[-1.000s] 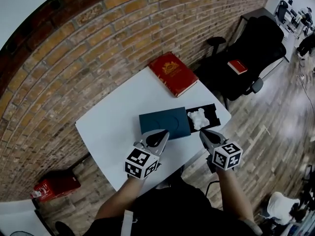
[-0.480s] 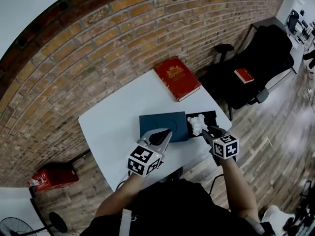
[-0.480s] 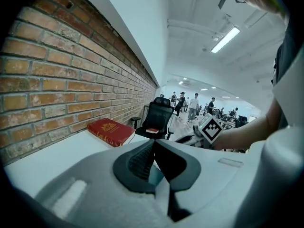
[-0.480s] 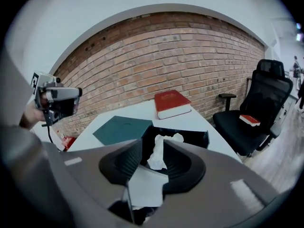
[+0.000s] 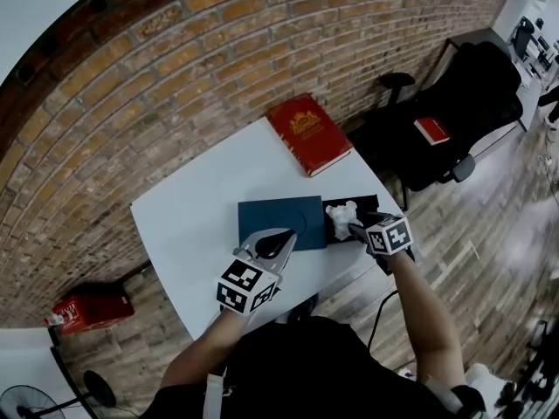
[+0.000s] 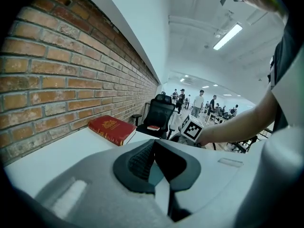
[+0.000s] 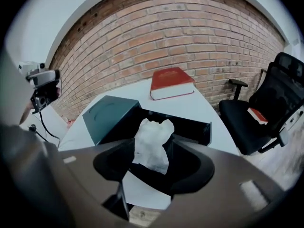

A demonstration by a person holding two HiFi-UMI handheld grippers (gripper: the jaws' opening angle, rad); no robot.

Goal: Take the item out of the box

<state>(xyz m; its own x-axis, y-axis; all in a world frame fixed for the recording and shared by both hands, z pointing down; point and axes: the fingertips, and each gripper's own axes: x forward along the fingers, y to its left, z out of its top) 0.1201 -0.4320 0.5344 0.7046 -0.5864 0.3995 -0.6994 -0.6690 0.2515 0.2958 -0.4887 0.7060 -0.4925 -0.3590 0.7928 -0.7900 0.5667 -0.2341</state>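
In the box [image 5: 367,206] at the tabletop [image 5: 183,225] edge, the right gripper [image 5: 352,226] fingers, just opening, are flanking the item [image 7: 151,141] without pressing it; left of the box, the left gripper [image 5: 288,233] fingers are resting closed.

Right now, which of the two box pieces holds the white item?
The black open tray: the white item sits in it. The teal piece beside it holds nothing.

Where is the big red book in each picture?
Head view: red book upper middle, on the table's far corner.
Left gripper view: red book left of centre, beside the brick wall.
Right gripper view: red book top centre, beyond the black box.
Shared landmark: the brick wall beside it.
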